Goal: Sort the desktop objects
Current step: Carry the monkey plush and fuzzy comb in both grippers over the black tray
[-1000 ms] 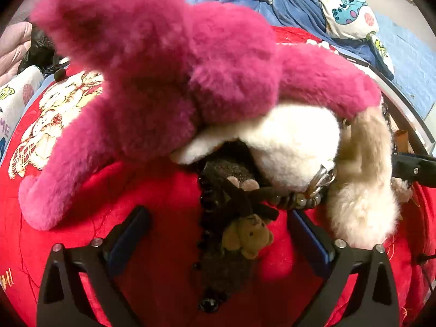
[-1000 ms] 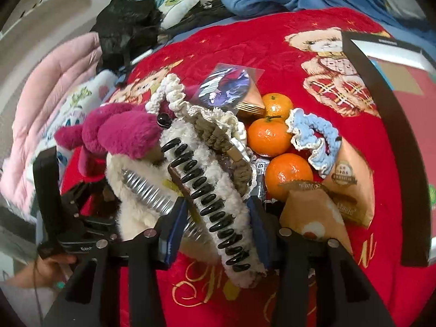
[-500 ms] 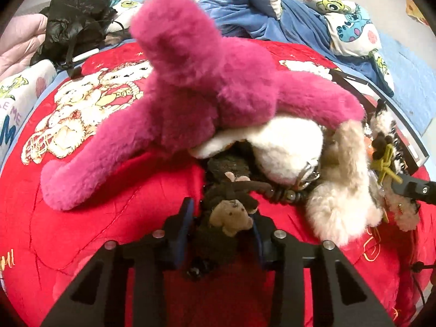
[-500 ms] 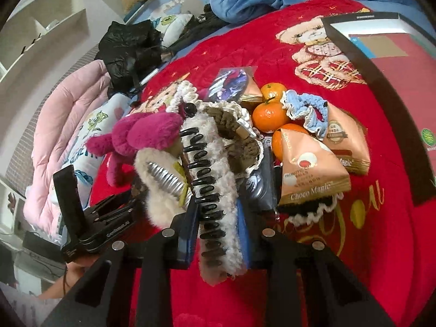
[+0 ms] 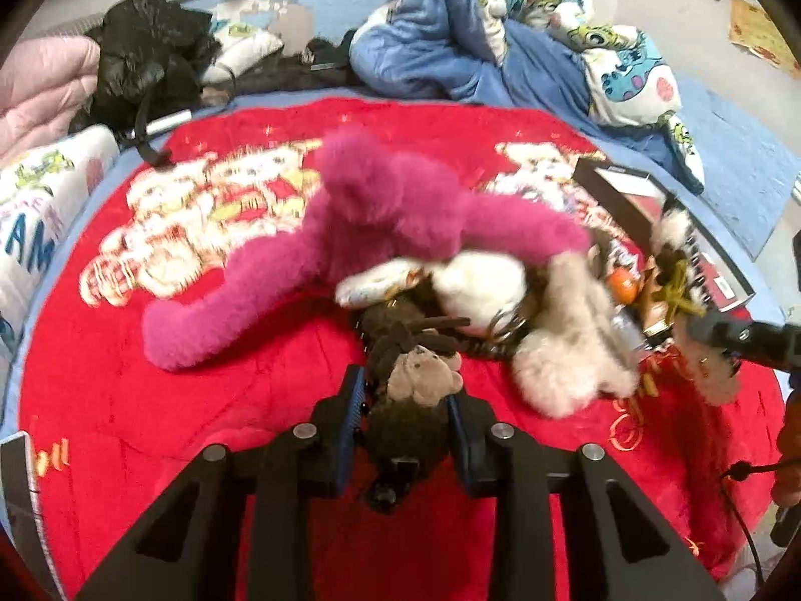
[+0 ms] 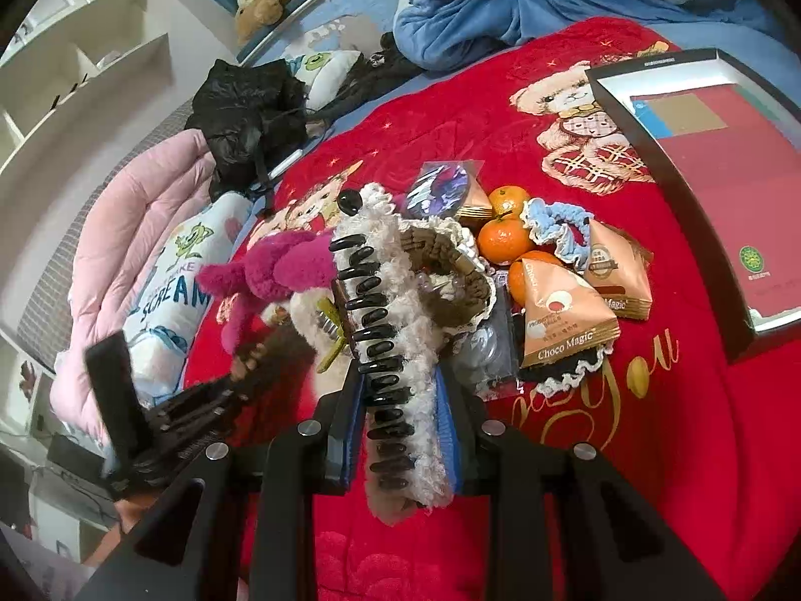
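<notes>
My left gripper (image 5: 404, 395) is shut on a dark brown furry hair clip with a small bear face (image 5: 418, 383), held just above the red blanket (image 5: 150, 425). A magenta plush toy (image 5: 380, 215) lies behind it. My right gripper (image 6: 399, 400) is shut on a fluffy white hair claw with black teeth (image 6: 385, 340), lifted over the pile. The right gripper also shows at the right edge of the left wrist view (image 5: 741, 338), and the left gripper at the left of the right wrist view (image 6: 165, 415).
Three oranges (image 6: 500, 238), a blue scrunchie (image 6: 560, 228), orange Choco Magic packets (image 6: 563, 318) and a brown braided band (image 6: 450, 270) lie in a pile. An open black-rimmed box (image 6: 626, 115) sits at the right. Blue bedding (image 5: 450, 35), pink quilt (image 6: 125, 210) and black bag (image 6: 245, 115) border the blanket.
Both grippers closed on their hair clips, then pulled back and up from the pile. The plush and pile now look farther away.
</notes>
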Available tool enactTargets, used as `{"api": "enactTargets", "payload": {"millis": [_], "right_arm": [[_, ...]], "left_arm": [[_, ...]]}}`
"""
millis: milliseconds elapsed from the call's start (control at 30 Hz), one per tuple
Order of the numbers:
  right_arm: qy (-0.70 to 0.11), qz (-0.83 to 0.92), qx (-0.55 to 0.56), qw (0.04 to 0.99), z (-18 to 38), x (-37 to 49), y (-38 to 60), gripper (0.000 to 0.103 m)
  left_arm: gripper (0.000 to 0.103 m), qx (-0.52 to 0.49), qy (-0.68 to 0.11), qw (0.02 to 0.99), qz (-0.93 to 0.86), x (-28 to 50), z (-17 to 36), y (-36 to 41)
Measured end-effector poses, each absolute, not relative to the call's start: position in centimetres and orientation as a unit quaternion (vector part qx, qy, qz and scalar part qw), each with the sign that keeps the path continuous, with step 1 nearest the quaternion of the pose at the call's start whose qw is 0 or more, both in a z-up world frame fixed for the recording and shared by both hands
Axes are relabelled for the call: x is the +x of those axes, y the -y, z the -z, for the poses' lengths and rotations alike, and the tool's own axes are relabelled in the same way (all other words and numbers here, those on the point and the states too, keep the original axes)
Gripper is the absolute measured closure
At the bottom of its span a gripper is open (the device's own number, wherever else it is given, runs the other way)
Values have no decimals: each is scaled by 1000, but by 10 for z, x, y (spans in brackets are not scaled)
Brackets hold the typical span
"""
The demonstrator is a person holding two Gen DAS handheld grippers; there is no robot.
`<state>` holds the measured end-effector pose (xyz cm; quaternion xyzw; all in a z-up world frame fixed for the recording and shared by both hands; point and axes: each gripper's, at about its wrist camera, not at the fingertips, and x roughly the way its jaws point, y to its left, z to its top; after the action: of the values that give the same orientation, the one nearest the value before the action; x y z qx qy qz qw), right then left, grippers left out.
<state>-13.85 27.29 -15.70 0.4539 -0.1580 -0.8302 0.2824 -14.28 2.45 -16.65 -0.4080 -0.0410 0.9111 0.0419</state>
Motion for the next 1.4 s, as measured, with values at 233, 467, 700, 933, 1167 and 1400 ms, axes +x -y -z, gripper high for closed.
{"api": "enactTargets", "payload": {"millis": [233, 467, 700, 933, 1167, 1400], "right_arm": [[137, 831, 453, 291, 154, -119, -262, 77], [142, 832, 448, 294, 147, -100, -257, 77], [137, 836, 442, 294, 137, -87, -254, 77], [140, 836, 442, 292, 135, -75, -253, 77], [151, 842, 443, 269, 137, -65, -268, 77], [167, 858, 431, 224, 134, -55, -301, 77]], "left_arm": [[72, -397, 41, 46, -916, -95, 149, -6], [72, -377, 45, 38, -924, -67, 128, 11], [72, -355, 30, 49, -933, -43, 97, 15], [72, -362, 34, 69, -929, -33, 88, 13], [72, -372, 21, 104, -922, -29, 90, -4], [72, -367, 0, 160, -916, -32, 84, -35]]}}
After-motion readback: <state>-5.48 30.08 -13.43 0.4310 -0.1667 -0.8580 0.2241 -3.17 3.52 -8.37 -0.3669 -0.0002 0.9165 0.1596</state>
